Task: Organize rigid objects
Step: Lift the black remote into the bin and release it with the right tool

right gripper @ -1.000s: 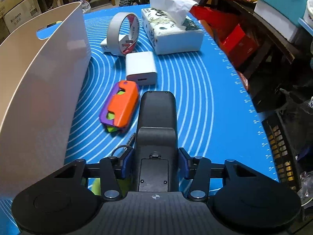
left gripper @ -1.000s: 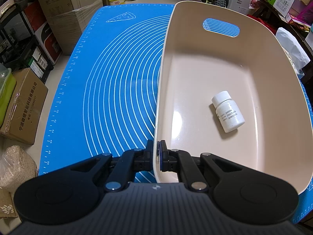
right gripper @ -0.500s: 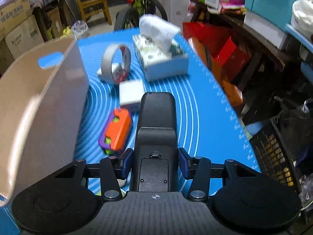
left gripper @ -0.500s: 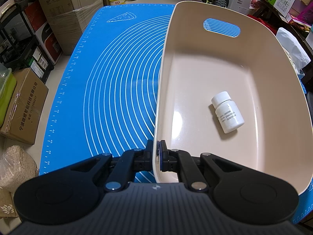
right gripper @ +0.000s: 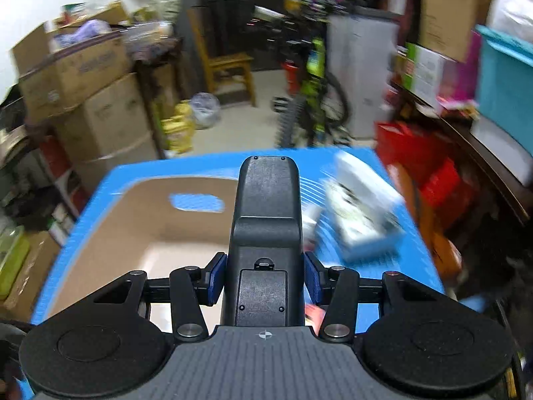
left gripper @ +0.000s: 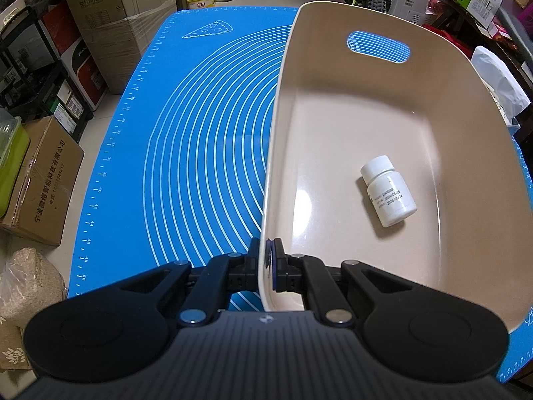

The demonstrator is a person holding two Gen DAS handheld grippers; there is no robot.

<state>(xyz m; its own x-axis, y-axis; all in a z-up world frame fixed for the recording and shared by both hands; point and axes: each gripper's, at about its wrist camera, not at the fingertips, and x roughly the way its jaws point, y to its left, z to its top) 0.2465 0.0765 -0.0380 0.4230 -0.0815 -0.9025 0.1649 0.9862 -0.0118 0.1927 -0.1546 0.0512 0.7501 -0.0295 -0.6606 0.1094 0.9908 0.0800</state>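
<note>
Left wrist view: the left claw [left gripper: 268, 265], pitched steeply down, is clenched on the near rim of the beige oval plastic basin [left gripper: 443, 76]. A white pill bottle [left gripper: 389, 190] lies inside. The blue silicone mat [left gripper: 186, 153] on the surface is bare toward its left edge.

Right wrist view: the right claw [right gripper: 265, 278] grasps a black remote control [right gripper: 266, 233] above the basin's [right gripper: 110, 233] right rim.

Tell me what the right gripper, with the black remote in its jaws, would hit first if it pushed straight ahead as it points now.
Probably the beige bin. The right gripper angles down over the blue mat, and the black remote leads over the bin's right side, so the remote's tip would likely meet it first. Motion blur leaves depth uncertain.
</note>
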